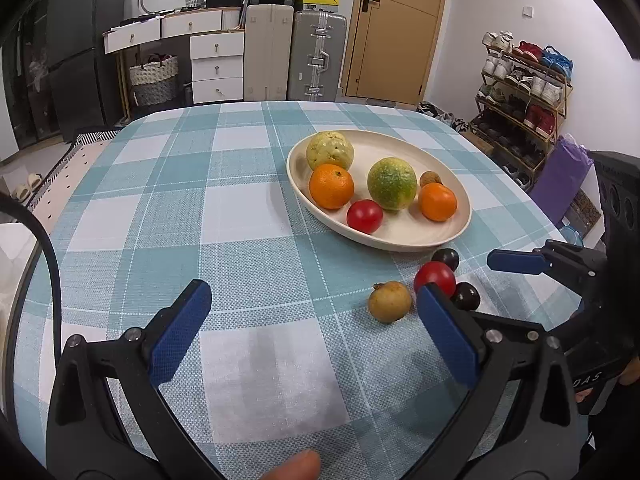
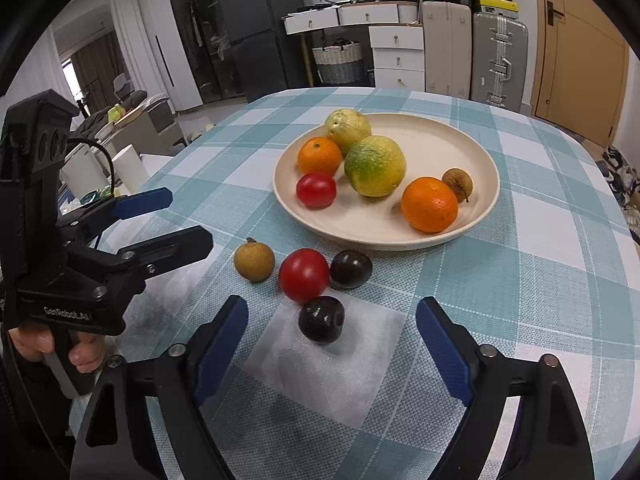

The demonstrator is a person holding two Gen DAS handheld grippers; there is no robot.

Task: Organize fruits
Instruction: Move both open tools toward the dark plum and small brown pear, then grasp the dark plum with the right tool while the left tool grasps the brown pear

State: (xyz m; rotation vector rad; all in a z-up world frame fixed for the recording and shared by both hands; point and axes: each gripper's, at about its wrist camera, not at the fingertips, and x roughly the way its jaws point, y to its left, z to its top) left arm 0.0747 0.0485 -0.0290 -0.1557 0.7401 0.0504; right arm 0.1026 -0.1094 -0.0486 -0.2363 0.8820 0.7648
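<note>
Both the left gripper (image 1: 316, 328) and the right gripper (image 2: 332, 344) are matte black plastic with blue textured pads (image 2: 222, 344) and silver screws (image 2: 486, 350). The left's body carries white lettering (image 2: 66, 313), seemingly "GenRobot.AI", and a black cable (image 1: 50, 264).

Beyond my work area I see a blue-and-white checked tablecloth (image 1: 168, 208), a silver ribbed hard-shell suitcase (image 1: 318, 56), a tan wooden door (image 1: 396, 28), and a metal shoe rack (image 1: 520, 92).
</note>
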